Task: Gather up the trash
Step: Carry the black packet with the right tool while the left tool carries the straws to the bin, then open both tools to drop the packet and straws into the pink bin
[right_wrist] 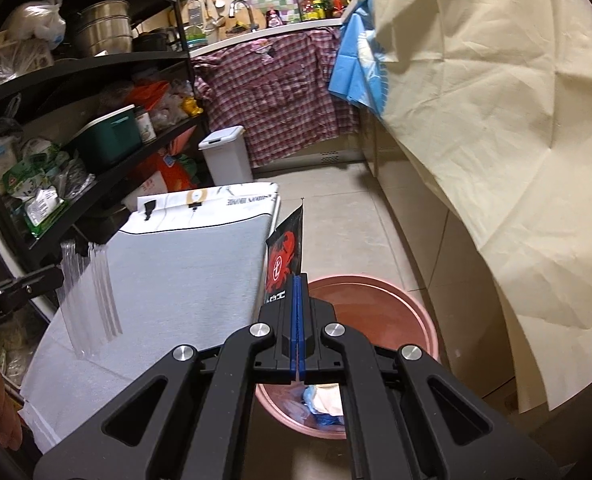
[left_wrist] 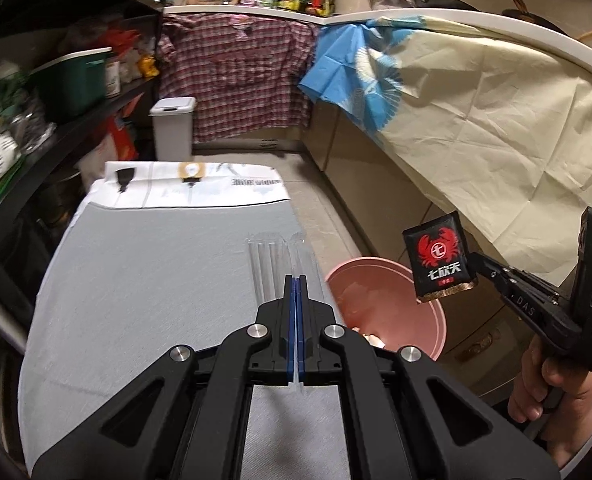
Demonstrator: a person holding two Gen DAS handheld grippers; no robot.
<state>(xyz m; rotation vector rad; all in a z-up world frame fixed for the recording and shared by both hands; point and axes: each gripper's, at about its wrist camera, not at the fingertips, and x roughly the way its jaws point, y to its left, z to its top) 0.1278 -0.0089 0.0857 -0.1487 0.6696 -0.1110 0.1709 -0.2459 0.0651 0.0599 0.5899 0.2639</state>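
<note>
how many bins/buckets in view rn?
2. A pink bucket stands on the floor beside the grey-topped table, under the black crab-logo packet held by the right hand-held gripper. A white lidded bin stands by the plaid shirt. Shelves may hide others.

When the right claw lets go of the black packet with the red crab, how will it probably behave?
The black packet looks thin and flat, so it is probably very light and may flutter rather than drop straight. It stands upright from the right claw without sagging, so it seems fairly stiff. It hangs near the pink bin, so it could land inside.
</note>
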